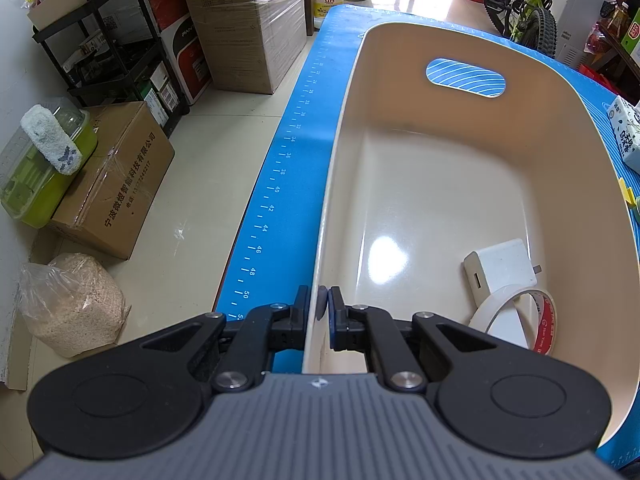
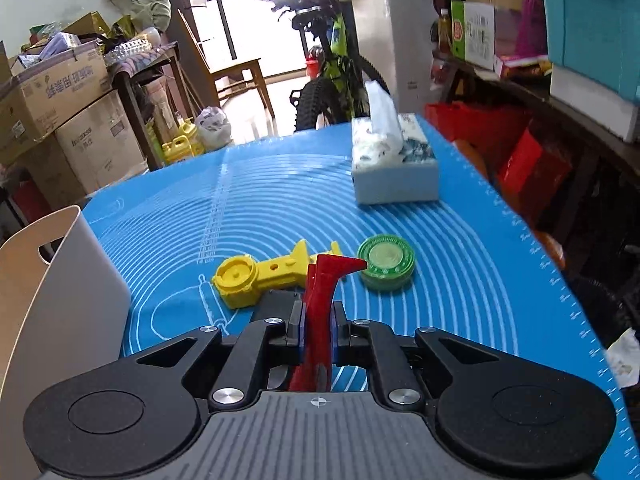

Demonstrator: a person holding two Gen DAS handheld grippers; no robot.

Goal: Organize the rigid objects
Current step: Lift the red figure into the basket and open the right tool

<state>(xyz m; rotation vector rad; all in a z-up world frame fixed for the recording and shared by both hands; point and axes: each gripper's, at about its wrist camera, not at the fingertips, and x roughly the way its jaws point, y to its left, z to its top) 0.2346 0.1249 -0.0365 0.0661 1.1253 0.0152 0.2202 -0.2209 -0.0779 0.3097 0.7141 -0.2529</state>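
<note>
Meanwhile, the right tool point(image 2: 316, 316) is clamped on a red plastic part point(image 2: 325, 280), held above the blue silicone mat point(image 2: 460, 240) covering the worktop. Just beyond lie a yellow plastic part point(image 2: 256, 276) and a round green tin point(image 2: 386, 263), with a tissue box point(image 2: 394, 168) farther back. The left tool point(image 1: 322, 306) grips the rim of a cream plastic tub point(image 1: 344, 140), which holds a white charger point(image 1: 500, 266) and a tape roll point(image 1: 516, 316).

Bin point(image 1: 592, 184) interior largely unobstructed; near right corner occupied by white charger point(image 1: 500, 268) and tape roll point(image 1: 516, 316). Mat point(image 2: 460, 240) beyond bin obstructed by yellow part point(image 2: 256, 276), green disc point(image 2: 386, 262), tissue box point(image 2: 394, 168) further back. Open mat left between.
</note>
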